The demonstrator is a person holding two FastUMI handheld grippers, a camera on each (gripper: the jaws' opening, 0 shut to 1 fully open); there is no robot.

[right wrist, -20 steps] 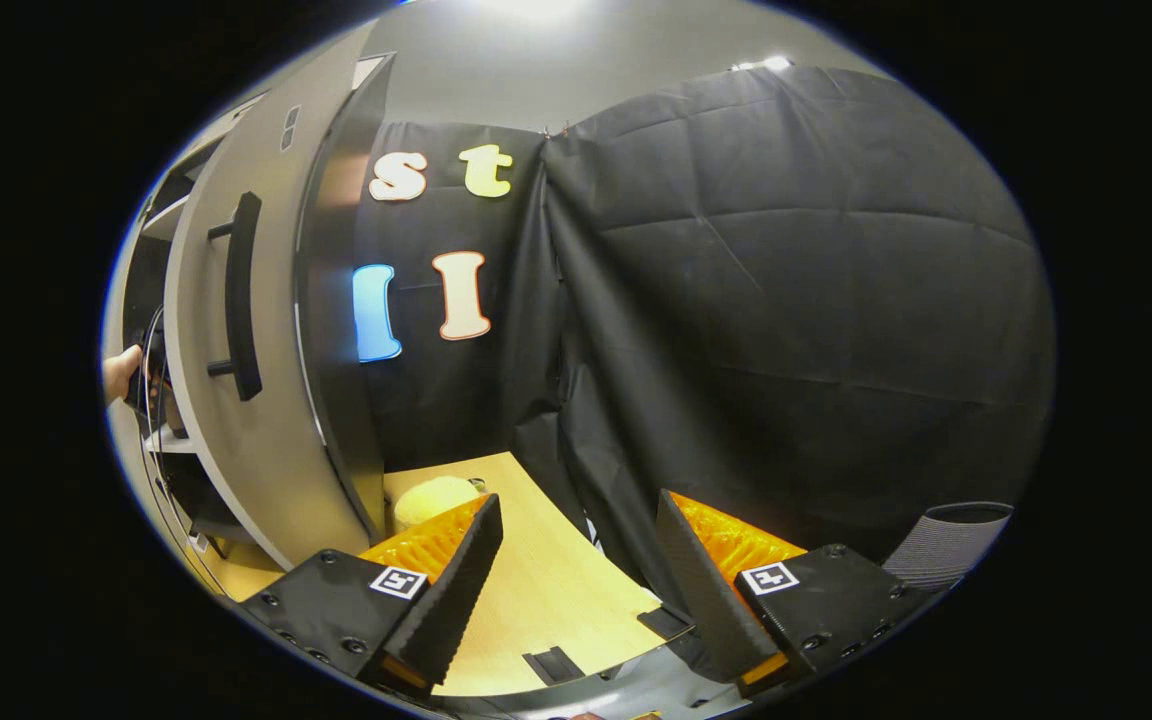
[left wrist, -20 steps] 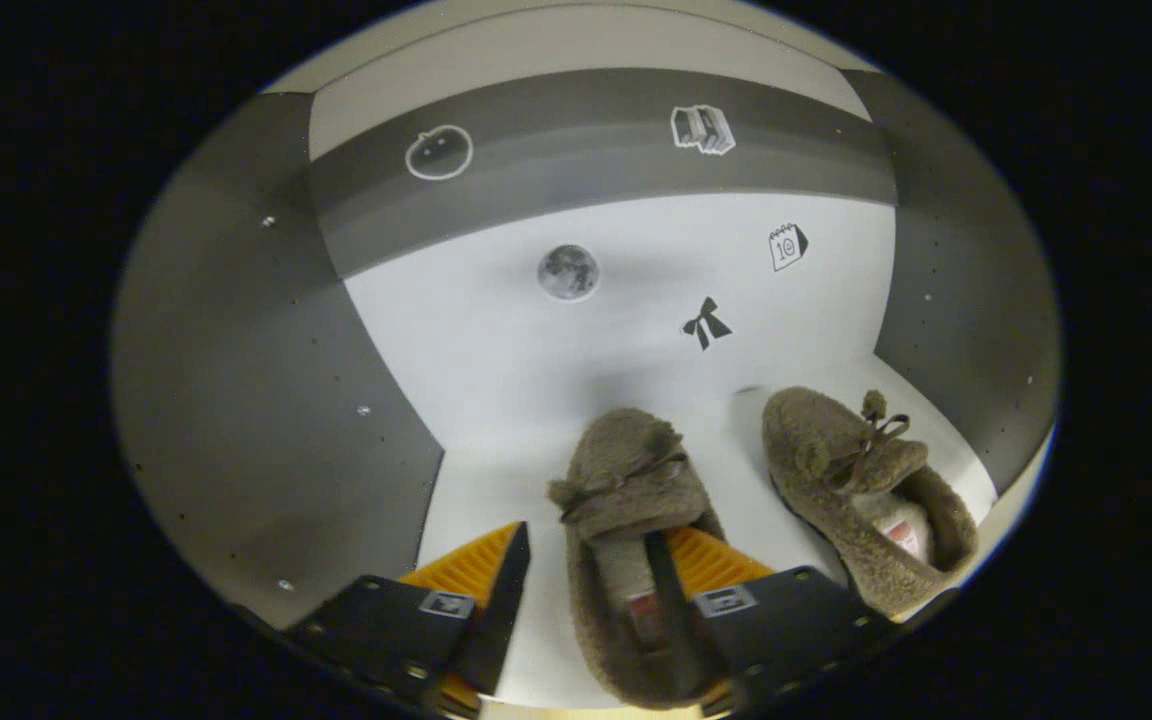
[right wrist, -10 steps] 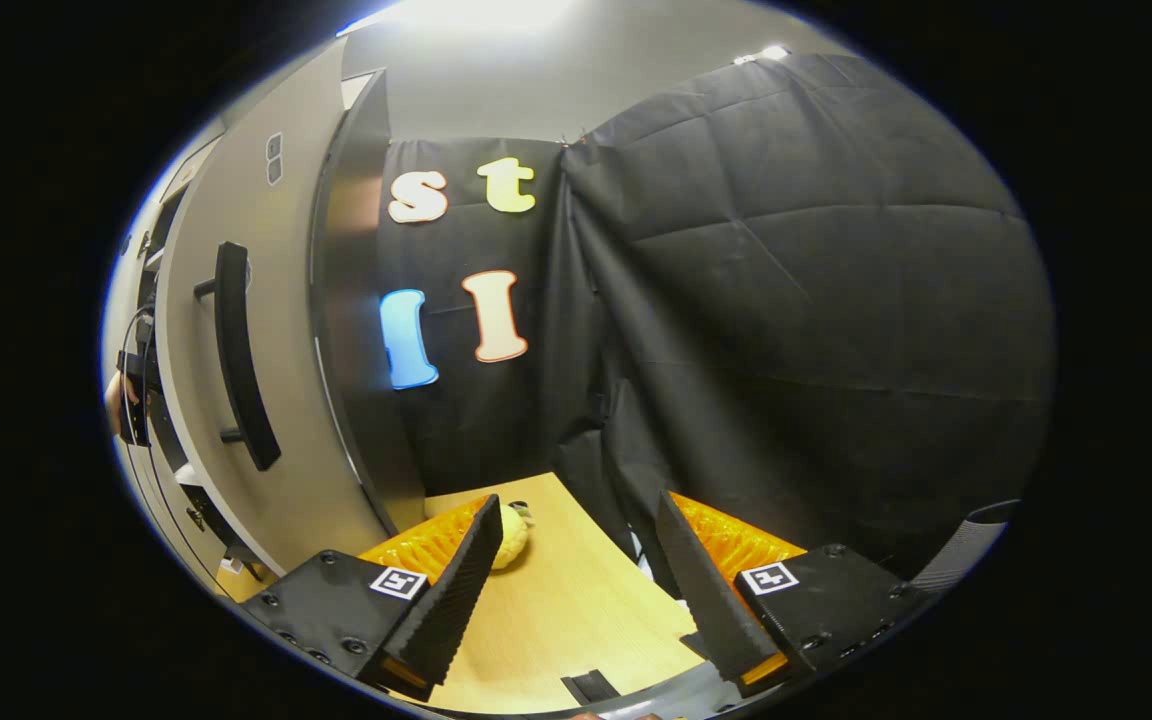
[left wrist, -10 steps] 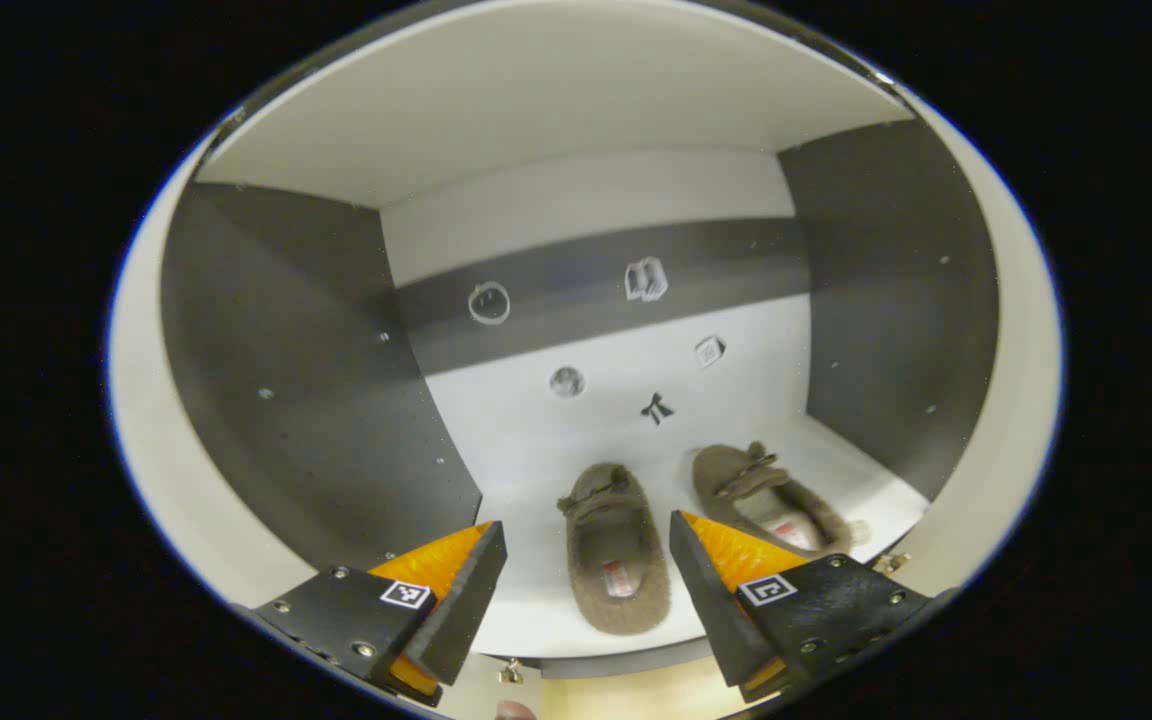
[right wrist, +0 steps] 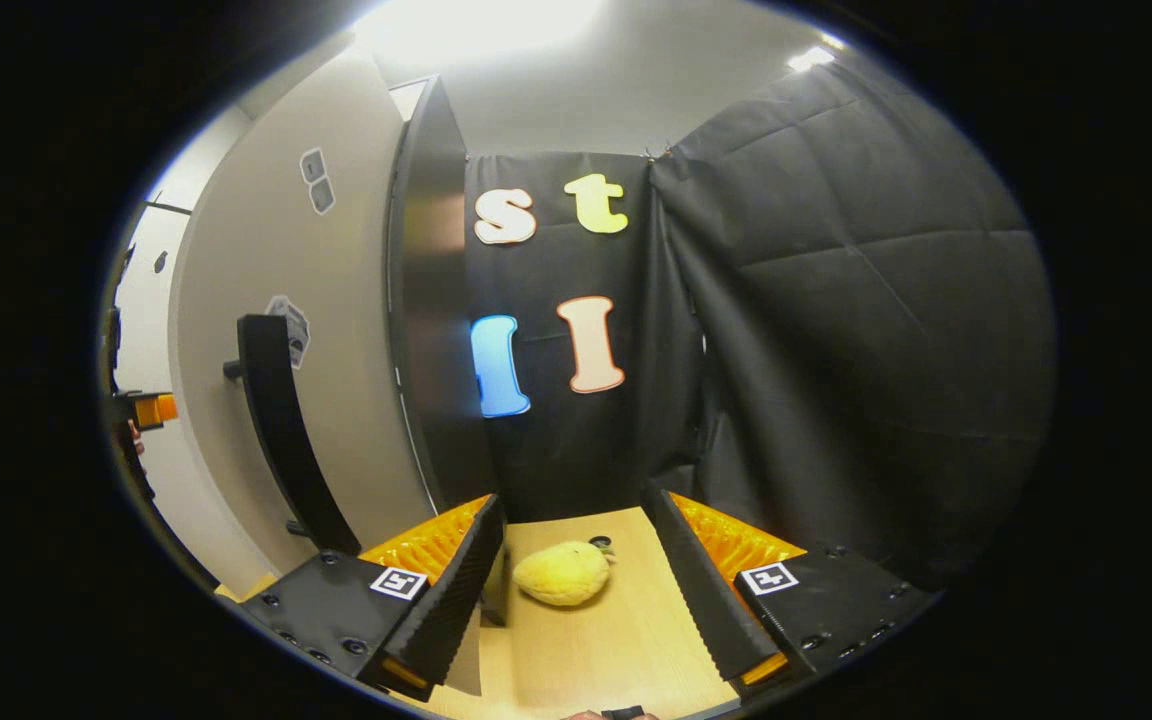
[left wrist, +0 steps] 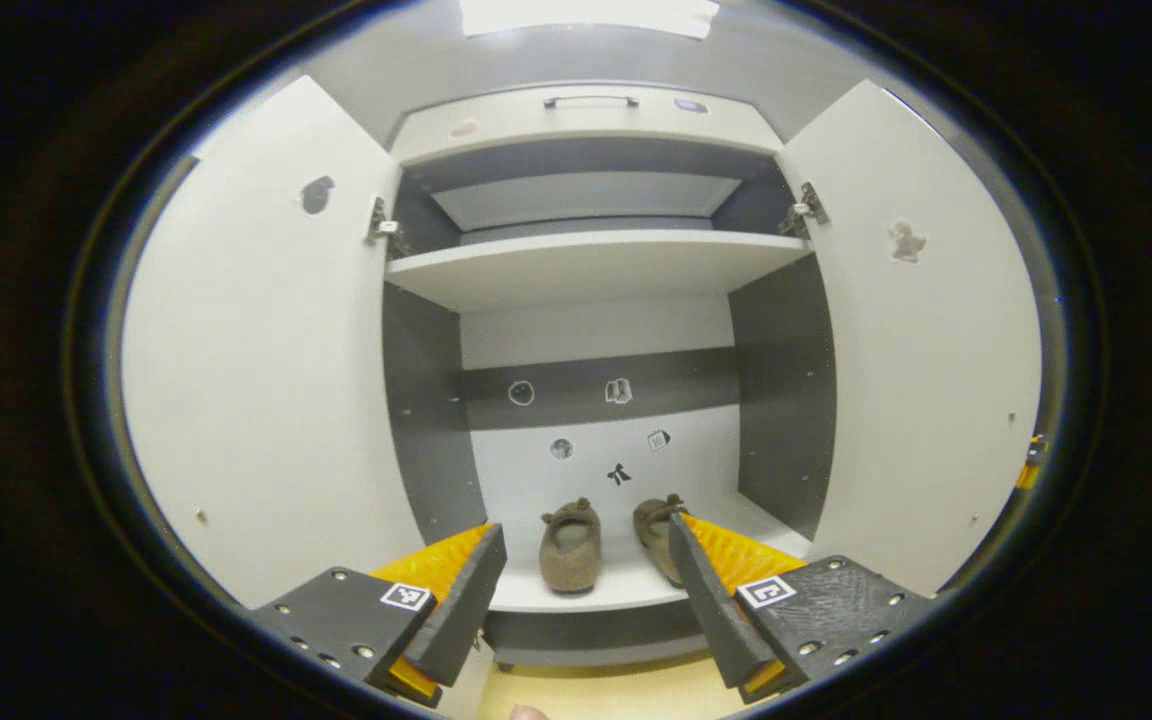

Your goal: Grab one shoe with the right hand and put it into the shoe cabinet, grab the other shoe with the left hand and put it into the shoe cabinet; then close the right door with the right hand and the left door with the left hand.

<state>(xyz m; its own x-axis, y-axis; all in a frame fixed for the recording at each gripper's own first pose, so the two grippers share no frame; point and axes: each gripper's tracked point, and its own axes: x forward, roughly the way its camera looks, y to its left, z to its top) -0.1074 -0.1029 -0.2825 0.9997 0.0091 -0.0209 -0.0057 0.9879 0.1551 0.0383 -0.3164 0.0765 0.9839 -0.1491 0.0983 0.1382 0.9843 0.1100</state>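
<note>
Two brown fuzzy shoes stand side by side on the bottom shelf (left wrist: pixel 596 590) of the shoe cabinet: the left shoe (left wrist: pixel 569 546) in full sight, the right shoe (left wrist: pixel 656 528) partly behind my finger. My left gripper (left wrist: pixel 581 600) is open and empty, held back in front of the cabinet. The left door (left wrist: pixel 266 380) and right door (left wrist: pixel 921 380) both stand wide open. In the right gripper view, my right gripper (right wrist: pixel 576 585) is open and empty, next to the right door's outer face (right wrist: pixel 336 330) with its long dark handle (right wrist: pixel 281 440).
An empty upper shelf (left wrist: pixel 596 265) and a drawer front (left wrist: pixel 586 110) sit above the shoes. A yellow plush thing (right wrist: pixel 561 573) lies on the wooden floor (right wrist: pixel 616 640) ahead of my right gripper. The black cloth wall (right wrist: pixel 836 350) stands beyond it.
My left gripper has let go of the left shoe and pulled well back out of the cabinet, so both doors now show. My right gripper has swung toward the right door's outer side.
</note>
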